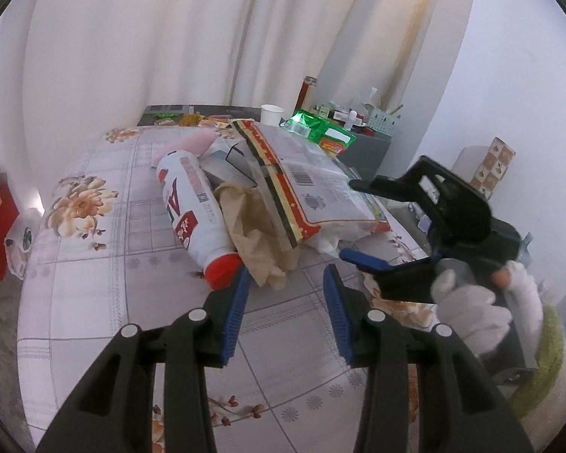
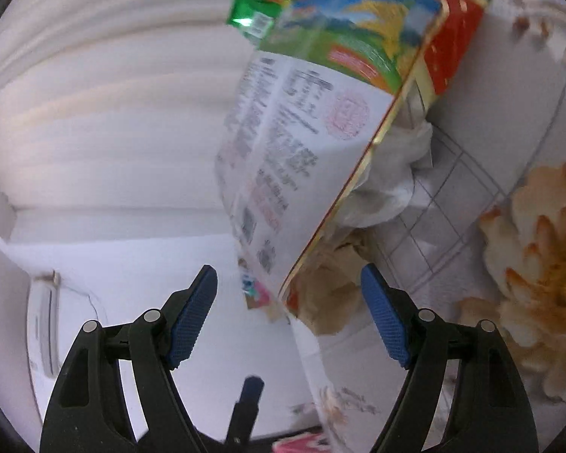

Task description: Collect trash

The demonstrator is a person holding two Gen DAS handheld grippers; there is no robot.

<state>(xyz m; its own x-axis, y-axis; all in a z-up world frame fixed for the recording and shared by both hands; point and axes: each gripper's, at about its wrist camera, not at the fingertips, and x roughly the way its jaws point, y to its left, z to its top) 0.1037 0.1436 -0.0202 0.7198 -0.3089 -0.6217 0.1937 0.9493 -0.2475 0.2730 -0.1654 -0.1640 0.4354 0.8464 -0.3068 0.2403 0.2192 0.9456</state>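
The left gripper (image 1: 286, 283) points down at a slant over the desk (image 1: 94, 302), which carries a flowered cloth. Its jaws stand partly apart and nothing is between them; it is released. The left blue pad is just beside the red cap of a white bottle (image 1: 192, 204) that lies on its side.

The trash lies in a heap in the middle of the desk: the bottle, crumpled brown paper (image 1: 256, 234) beside it, and a big printed bag (image 1: 313, 185) that leans over the paper. A white tissue (image 1: 330, 241) shows under the low edge of the bag.

The right gripper (image 1: 352, 219) comes in from the right side, rolled so that one finger is above the other. A hand (image 1: 471, 302) in a white glove holds its grip. Its jaws are wide apart and hold nothing. In the right wrist view the gripper (image 2: 288, 290) is near the low corner of the bag (image 2: 302, 132), with the paper (image 2: 328, 294) between the pads but not touched.
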